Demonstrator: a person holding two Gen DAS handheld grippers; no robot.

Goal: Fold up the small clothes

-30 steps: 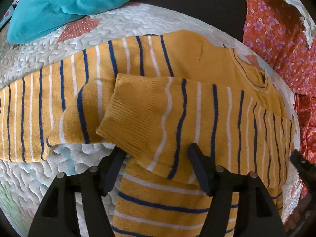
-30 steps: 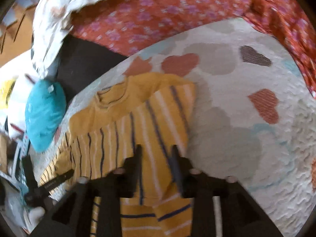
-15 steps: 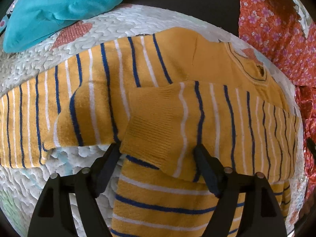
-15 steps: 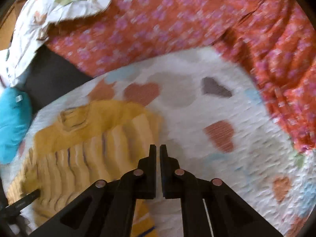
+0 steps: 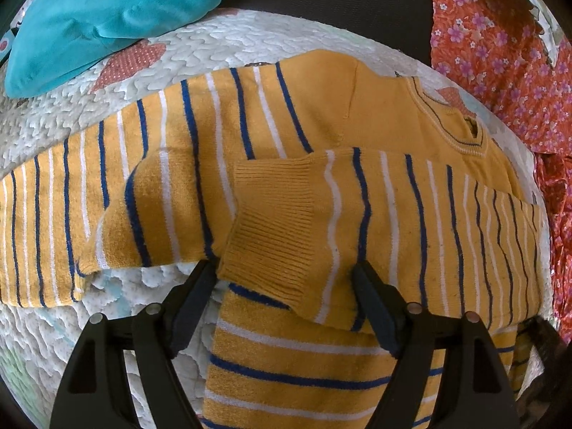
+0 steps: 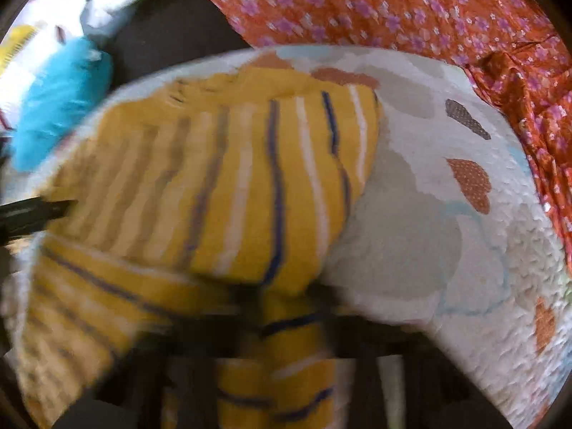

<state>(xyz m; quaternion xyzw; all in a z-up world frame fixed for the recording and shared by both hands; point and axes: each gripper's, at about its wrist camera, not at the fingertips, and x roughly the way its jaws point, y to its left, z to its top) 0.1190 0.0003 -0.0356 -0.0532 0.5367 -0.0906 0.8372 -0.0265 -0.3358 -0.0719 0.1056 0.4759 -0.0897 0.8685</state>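
– Left tongs (image 5: 284, 268) first: how do they stand?
– Wide apart, and they have just been opening. They hang over the near side of the quilt (image 5: 250, 35). The ribbed cuff of a sleeve (image 5: 279, 236) lies between the two fingers, but neither pad presses on it.
– And the right tongs (image 6: 286, 307)?
– Closed, the fingers together. That view is smeared with blur, so I cannot tell whether any fabric is caught in them. They sit low over the quilt's near side too, above yellow cloth.
– Where is the garment?
– The sweater (image 5: 321, 114), yellow with blue and white stripes, lies flat across the middle of the quilt, its neckline towards the quilt's far right. One sleeve is folded in across the chest, its cuff at the near edge of the body. The other sleeve stretches out towards the quilt's left side.
– Anything else round the quilt?
– A teal cushion (image 5: 107, 10) rests on its far left corner, and an orange floral cloth (image 5: 500, 53) lies past its right edge.
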